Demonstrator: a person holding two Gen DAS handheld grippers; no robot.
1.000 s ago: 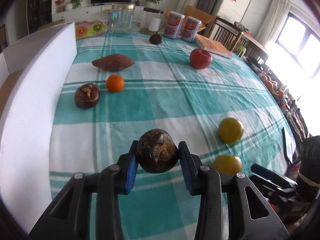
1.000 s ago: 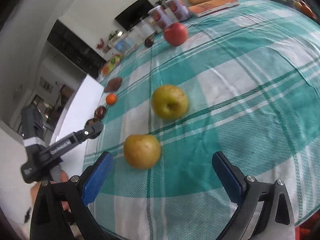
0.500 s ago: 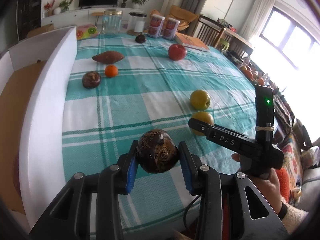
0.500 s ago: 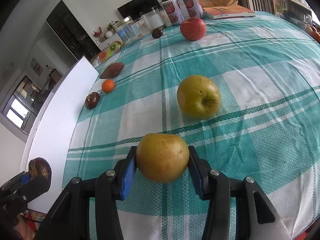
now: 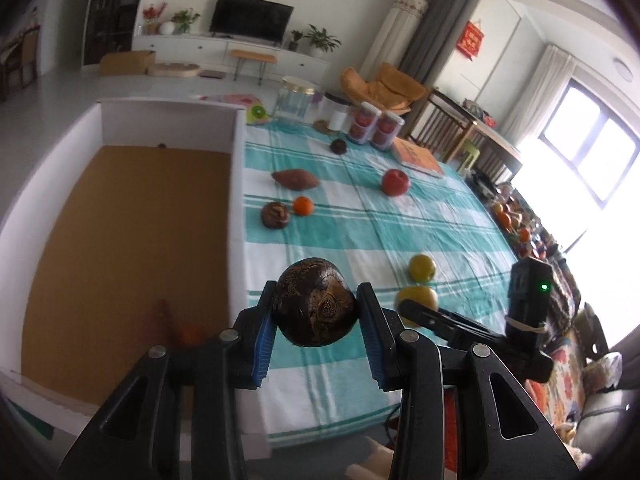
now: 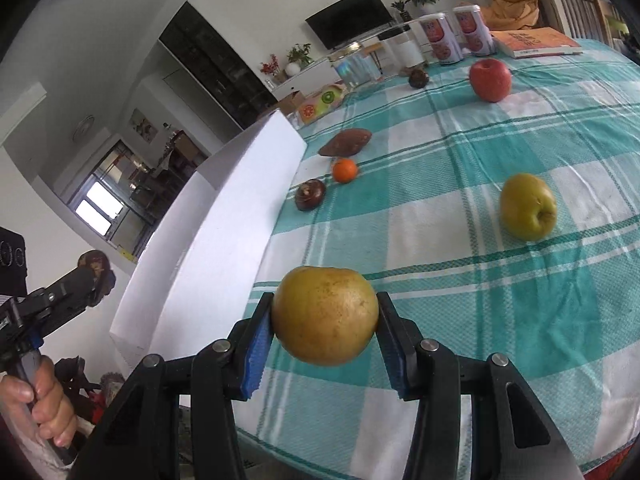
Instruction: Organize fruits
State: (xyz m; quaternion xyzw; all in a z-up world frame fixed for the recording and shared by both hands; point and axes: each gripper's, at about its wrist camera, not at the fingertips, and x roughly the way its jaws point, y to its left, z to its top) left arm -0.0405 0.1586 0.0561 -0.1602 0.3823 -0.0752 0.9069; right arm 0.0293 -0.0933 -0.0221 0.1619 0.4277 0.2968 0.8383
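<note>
My left gripper is shut on a dark brown mottled fruit and holds it in the air near the front right corner of the white box. My right gripper is shut on a yellow-brown pear, lifted above the table's front left part beside the box wall. On the checked cloth lie a yellow-green apple, a red apple, an orange, a sweet potato and two dark fruits.
The box has a brown cardboard floor with blurred reddish items near its front. Jars, two cans and a book stand at the table's far end. The table's front edge is close below.
My right gripper shut on the pear and lifted it leftward toward the box. My left gripper rose and pulled back with the dark fruit, so the box's inside now shows.
</note>
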